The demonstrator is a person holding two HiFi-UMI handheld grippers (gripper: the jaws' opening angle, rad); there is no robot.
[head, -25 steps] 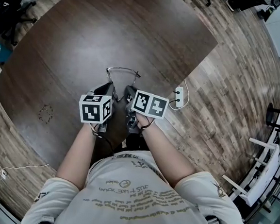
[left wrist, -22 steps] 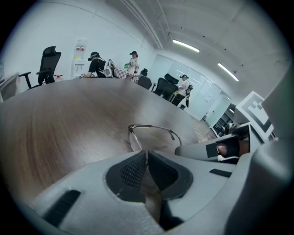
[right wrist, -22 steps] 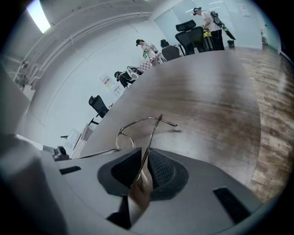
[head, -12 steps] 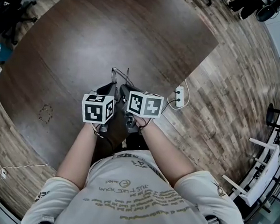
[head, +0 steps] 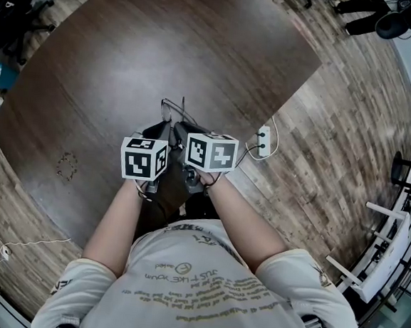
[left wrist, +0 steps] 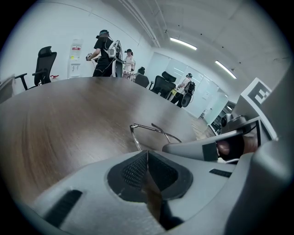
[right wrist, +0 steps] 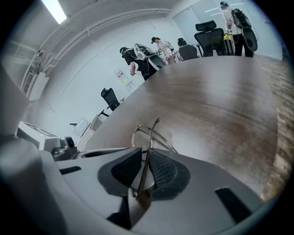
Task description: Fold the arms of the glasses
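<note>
Rolling since the earlier view, the right gripper [right wrist: 144,172] had just been closing its jaws onto one arm [right wrist: 149,147] of the glasses [left wrist: 142,126] to swing it inward. The left gripper [left wrist: 147,167], pinched shut on the rim just ahead, steadied them.

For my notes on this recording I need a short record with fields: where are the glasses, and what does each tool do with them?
glasses: between the two tools, over the table
left tool: pads together; the rim runs down to them and seems gripped
right tool: jaws have just been closing; shut on one thin arm, which runs between the pads
hands: side by side, close to the body
fold: cannot tell how far it has gone
</note>
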